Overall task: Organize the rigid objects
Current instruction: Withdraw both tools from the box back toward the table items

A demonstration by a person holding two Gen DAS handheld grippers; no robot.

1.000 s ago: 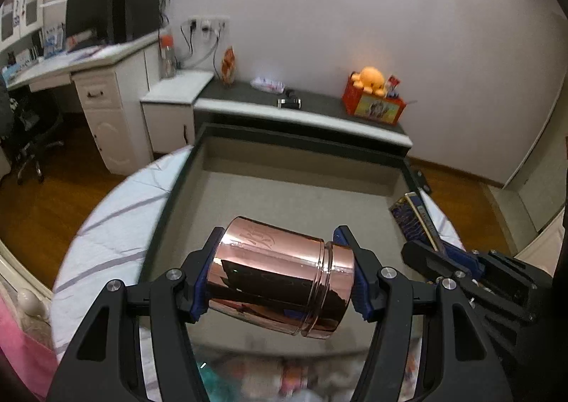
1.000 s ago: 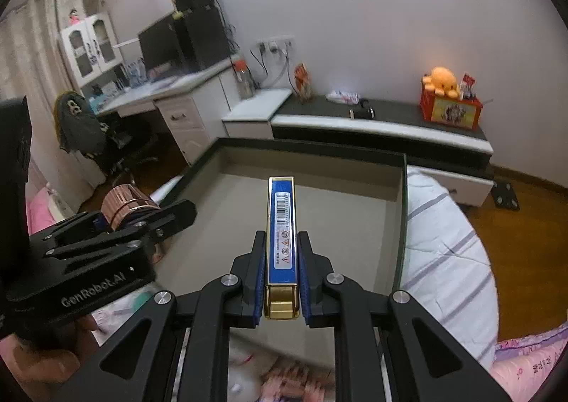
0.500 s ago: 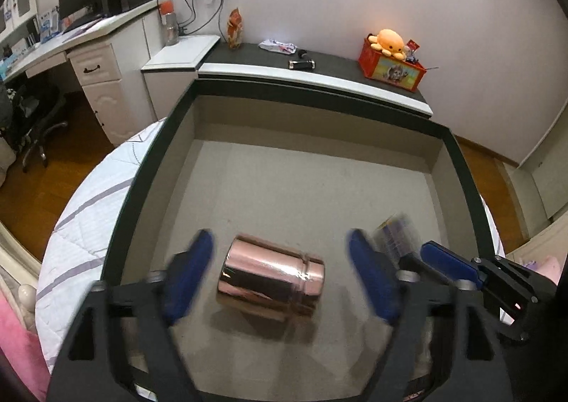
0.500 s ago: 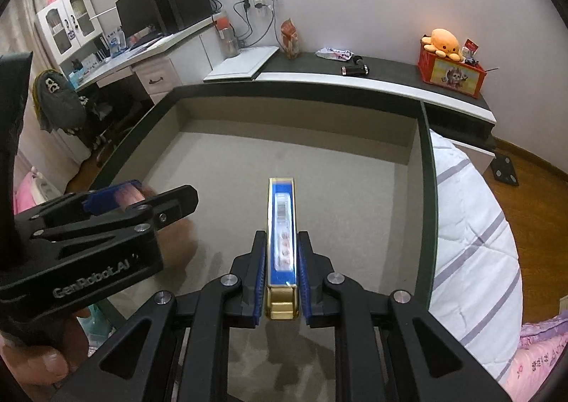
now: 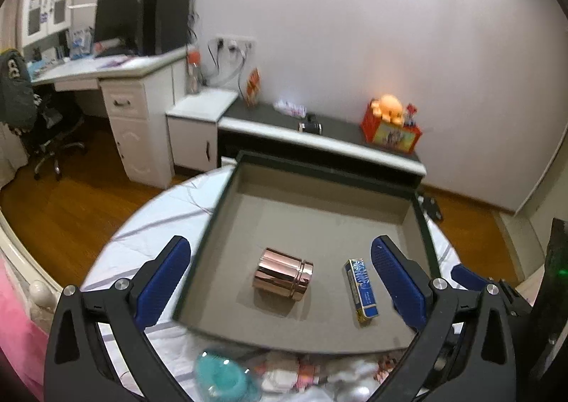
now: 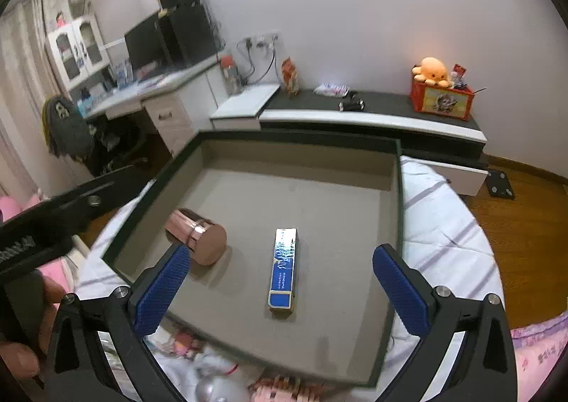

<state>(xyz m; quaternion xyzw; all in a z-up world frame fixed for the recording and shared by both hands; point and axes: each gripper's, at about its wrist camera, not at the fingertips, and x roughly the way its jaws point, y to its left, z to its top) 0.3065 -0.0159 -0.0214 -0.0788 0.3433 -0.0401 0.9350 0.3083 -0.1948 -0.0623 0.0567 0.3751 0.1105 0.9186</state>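
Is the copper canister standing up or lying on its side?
On its side: the copper canister lies on the tray floor, its round lid end facing sideways.

The rose-gold canister (image 5: pixel 283 273) is polished metal, mirror-glossy, with a banded lid. The slim box (image 6: pixel 283 271) has a shiny blue face and gold foil edges. The tray (image 6: pixel 388 168) is lined in matt grey, felt-like, with a dark smooth rim. Both the left tongs (image 5: pixel 280 283) and the right tongs (image 6: pixel 284 293) are matt black plastic with silvery metal screws and rough, dimpled blue pads (image 6: pixel 161 295). The bedsheet (image 6: pixel 443 224) is soft striped cloth; the floor (image 5: pixel 60 203) is glossy wood.
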